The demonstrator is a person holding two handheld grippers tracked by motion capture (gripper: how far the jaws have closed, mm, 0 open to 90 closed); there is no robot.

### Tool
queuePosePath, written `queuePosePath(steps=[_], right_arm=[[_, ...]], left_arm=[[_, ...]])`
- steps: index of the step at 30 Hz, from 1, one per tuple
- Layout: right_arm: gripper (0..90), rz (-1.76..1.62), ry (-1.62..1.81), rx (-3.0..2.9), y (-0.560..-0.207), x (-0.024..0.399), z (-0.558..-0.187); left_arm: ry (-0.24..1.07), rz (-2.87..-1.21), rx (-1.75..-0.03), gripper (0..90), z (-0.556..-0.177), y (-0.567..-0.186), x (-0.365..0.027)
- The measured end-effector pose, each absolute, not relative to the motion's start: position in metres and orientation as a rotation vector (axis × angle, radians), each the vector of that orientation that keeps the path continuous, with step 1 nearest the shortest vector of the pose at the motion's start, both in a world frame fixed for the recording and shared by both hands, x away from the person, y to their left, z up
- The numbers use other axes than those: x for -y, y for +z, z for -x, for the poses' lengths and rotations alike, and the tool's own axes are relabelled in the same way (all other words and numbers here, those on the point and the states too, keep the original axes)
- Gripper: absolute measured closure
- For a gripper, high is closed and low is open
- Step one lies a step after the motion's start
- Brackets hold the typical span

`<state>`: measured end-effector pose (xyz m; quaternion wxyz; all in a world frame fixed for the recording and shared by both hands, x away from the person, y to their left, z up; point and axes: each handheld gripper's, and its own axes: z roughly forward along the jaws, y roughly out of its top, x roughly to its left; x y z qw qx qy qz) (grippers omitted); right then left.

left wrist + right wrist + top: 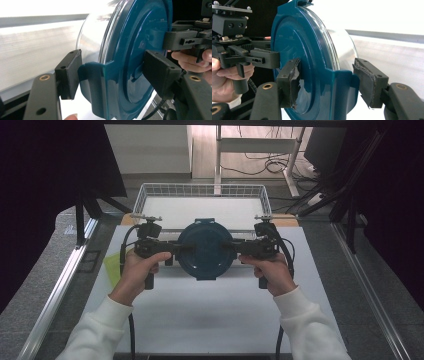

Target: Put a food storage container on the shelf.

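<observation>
Container (205, 249), a round clear tub under a teal clip-on lid (136, 50), sat at the centre of the high view, carried between your two grippers over the white table (220, 315), just below the wire basket (202, 195). You held it by its two opposite lid clips. The left gripper (176, 248) was clamped across the clip at the centre-left, one pad on the lid face and one on the clear wall (93, 37). The right gripper (235, 248) was clamped likewise at the centre-right; in the right gripper view its far pad appeared to stand slightly off the wall, so contact there could not be confirmed. You could expect the tub to be rigid, light and smooth-walled, hence slippery. Grip at the clips and rim, where the plastic was thickest; the worn pads (294, 82) offered reduced friction.
</observation>
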<state>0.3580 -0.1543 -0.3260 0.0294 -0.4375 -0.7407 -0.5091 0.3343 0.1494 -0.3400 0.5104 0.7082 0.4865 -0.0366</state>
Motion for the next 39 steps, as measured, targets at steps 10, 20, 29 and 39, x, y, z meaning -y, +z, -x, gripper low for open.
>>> queuePosePath(steps=[10,20,29,39], right_arm=[[39.4,1.341,-1.584,2.289,-0.308,0.151,-0.369],[39.5,1.346,-1.608,2.303,-0.289,0.149,-0.382],[39.5,1.336,-1.628,2.301,-0.273,0.147,-0.397],[40.3,1.336,-1.649,2.282,-0.260,0.150,-0.416]], left_arm=[[-0.071,-1.692,-1.167,33.1,-0.345,-0.322,-0.153],[-0.068,-1.674,-1.150,33.1,-0.360,-0.307,-0.155],[-0.045,-1.688,-1.134,33.1,-0.376,-0.289,-0.157],[-0.053,-1.678,-1.133,33.2,-0.395,-0.277,-0.156]])
